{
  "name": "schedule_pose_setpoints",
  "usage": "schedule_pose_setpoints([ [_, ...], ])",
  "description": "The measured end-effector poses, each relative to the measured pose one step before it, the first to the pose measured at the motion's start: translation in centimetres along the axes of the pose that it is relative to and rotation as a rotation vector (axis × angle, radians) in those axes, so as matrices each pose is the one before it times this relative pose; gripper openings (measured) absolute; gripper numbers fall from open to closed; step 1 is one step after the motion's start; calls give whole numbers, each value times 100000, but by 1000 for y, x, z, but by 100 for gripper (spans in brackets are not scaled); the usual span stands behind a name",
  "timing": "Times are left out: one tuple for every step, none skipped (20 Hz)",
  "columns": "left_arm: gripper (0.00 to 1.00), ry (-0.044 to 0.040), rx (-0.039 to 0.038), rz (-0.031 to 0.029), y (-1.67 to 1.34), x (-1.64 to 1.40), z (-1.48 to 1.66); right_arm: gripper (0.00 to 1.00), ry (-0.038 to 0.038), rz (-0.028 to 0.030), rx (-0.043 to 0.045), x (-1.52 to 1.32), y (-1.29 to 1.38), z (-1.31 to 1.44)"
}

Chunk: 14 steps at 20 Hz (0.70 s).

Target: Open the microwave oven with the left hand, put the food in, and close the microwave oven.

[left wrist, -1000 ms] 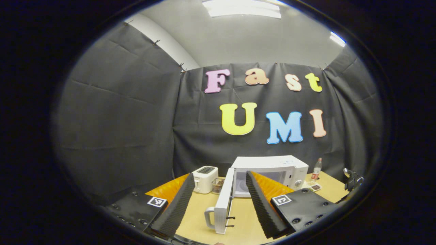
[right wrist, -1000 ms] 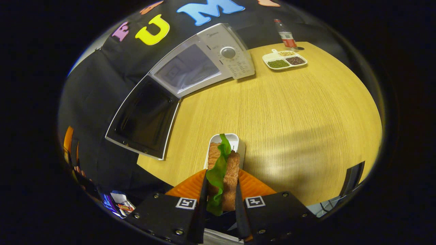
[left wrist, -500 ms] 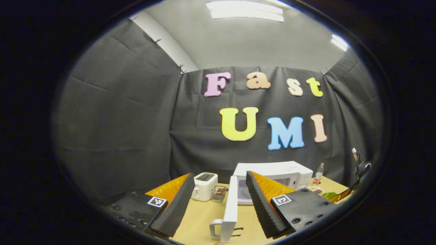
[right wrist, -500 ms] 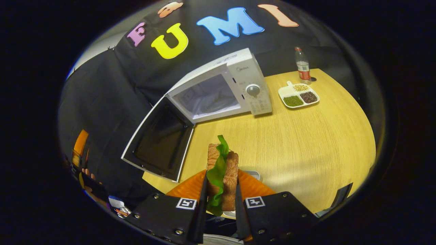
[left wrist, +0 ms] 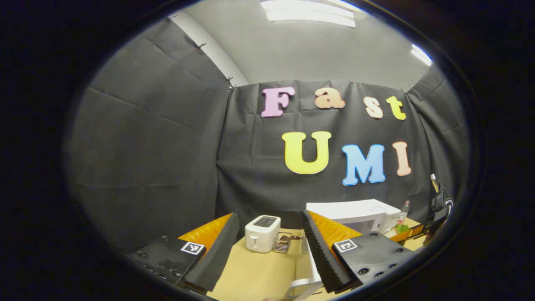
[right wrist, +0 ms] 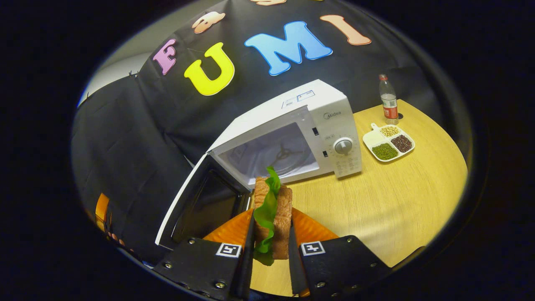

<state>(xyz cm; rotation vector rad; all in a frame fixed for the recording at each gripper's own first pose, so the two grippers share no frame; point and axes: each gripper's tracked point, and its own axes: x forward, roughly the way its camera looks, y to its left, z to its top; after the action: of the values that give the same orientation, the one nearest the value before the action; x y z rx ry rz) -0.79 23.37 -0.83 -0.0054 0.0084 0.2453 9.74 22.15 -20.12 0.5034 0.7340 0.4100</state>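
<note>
Sandwich [right wrist: 273,213], bread with a lettuce leaf, sits clamped upright between both fingers of the right gripper [right wrist: 269,255], held above the wooden table [right wrist: 397,200] just before the microwave oven [right wrist: 292,138], whose door [right wrist: 200,205] stands wide open. Carry it level through the opening, clearing the door edge, and lower it onto the turntable before letting go. The left gripper [left wrist: 267,251] hangs spread and empty.

Staged recording booth, black cloth walls [left wrist: 159,138], wooden table [right wrist: 397,200] with microwave [right wrist: 317,121], toaster [left wrist: 262,228]
</note>
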Motion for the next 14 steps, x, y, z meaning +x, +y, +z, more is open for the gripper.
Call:
schedule_pose_setpoints([
  [96, 610, 340, 327, 667, 266, -275, 37, -2257, -334, 1017, 1002, 373, 353],
  [94, 361, 589, 234, 545, 322, -322, 37, -2578, -334, 1372, 939, 398, 328],
  [94, 167, 646, 309, 489, 428, -57, 37, -2503, -295, 1319, 1019, 303, 389],
  [94, 462, 362, 106, 455, 427, -148, 37, -2339, -421, 1439, 998, 225, 241],
  [94, 427, 101, -53, 309, 400, -187, 37, -1773, -413, 1441, 977, 210, 234],
  [94, 356, 85, -24, 335, 571, -281, 37, -1696, -320, 1488, 896, 220, 172],
  [94, 525, 20, 46, 331, 539, -326, 37, -1590, -27, 1415, 994, 205, 233],
  [96, 541, -170, 29, 331, 343, -392, 37, -1192, 96, 1035, 980, 215, 104],
  [99, 1119, -24, 161, 376, 383, -307, 37, -1079, -138, 914, 1072, 83, 22],
  [96, 1076, 180, 158, 223, 358, -567, 37, -553, -247, 810, 974, 37, -74],
  [96, 584, 257, 96, 272, 338, -215, 37, -426, -624, 940, 1051, -67, -88],
  [99, 390, 442, -183, 102, 368, -377, 37, -850, -455, 1002, 1034, -78, -49],
  [99, 321, 990, 38, 204, 321, -208, 37, -1107, -502, 808, 1049, -41, 168],
  [99, 409, 1051, 33, 99, 329, -409, 37, -1647, -263, 454, 1189, -37, 139],
])
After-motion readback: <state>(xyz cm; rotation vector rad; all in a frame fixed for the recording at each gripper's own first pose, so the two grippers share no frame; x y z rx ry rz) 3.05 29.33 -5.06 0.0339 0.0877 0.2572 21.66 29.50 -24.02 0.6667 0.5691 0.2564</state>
